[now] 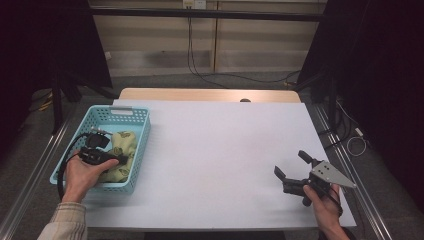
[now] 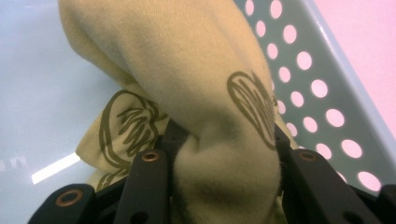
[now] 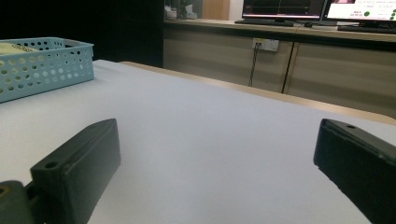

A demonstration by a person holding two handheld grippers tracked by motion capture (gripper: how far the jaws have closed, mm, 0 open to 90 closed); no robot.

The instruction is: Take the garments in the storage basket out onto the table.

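Note:
A pale yellow cloth [image 1: 124, 142] with dark green leaf prints lies bunched in a light blue perforated basket [image 1: 120, 111] at the table's left. My left gripper [image 1: 116, 156] reaches down into the basket. In the left gripper view both black jaws press a thick fold of the cloth [image 2: 196, 70] between them, next to the basket wall [image 2: 327, 93]. My right gripper [image 1: 291, 164] rests low over the table near its front right corner, jaws wide apart with nothing between them [image 3: 219, 154]. From there the basket [image 3: 46, 65] shows far off, with a bit of the cloth [image 3: 11, 46] above its rim.
A white sheet [image 1: 220, 150] covers the table, and a strip of bare wood [image 1: 210, 94] shows at the far edge. Cables [image 1: 192, 55] hang by the back wall. Monitors [image 3: 317, 9] stand on a counter behind the table.

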